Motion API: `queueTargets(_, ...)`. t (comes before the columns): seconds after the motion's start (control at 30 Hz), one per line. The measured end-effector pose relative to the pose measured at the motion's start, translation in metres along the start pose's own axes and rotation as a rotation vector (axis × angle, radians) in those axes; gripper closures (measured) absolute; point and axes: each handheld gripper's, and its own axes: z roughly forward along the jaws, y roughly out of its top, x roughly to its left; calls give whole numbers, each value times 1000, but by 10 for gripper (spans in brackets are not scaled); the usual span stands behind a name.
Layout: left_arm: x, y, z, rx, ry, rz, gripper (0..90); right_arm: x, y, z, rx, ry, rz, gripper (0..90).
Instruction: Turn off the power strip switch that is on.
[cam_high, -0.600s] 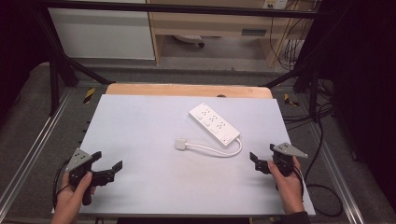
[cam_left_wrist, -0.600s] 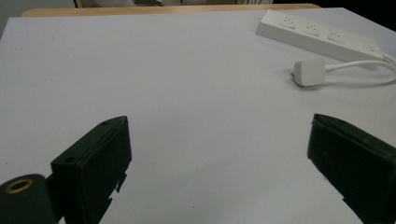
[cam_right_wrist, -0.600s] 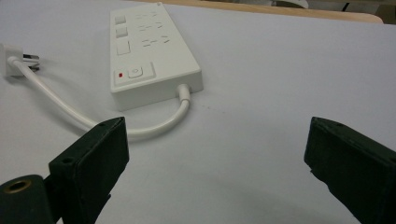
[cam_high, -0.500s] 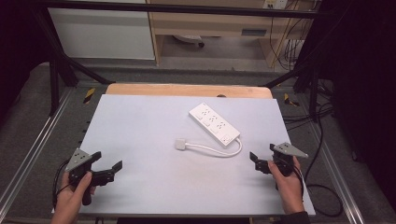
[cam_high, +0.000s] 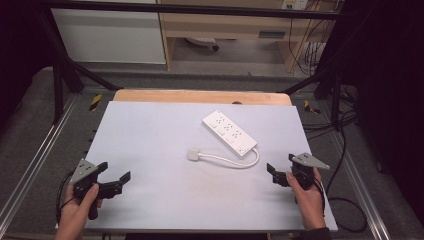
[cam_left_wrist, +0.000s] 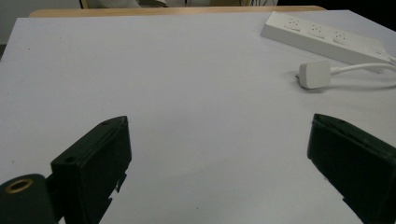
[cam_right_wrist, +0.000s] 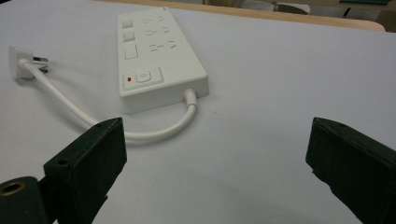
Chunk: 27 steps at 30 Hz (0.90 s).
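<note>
Grey table (cam_high: 150, 150): white power strip (cam_high: 229, 132), short cord (cam_high: 235, 162) curled to plug (cam_high: 194, 154); both grippers' jaws spread, empty.

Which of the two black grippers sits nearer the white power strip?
The right gripper; the white power strip and its cable lie close before it, with the left gripper farther away.
</note>
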Motion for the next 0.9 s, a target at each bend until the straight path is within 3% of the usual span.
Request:
queueTargets(0.6, -3, 1, 0, -23, -13, 6, 62, 13, 8, -11, -38, 50, 6, 38)
queueTargets(0.7, -1, 1, -1, -24, 7, -11, 62, 17, 10, -12, -36, 63, -3, 57)
queueTargets(0.9, -1, 0, -1, -20, -2, -21, 61, 21, 17, -13, -48, 69, -16, 60)
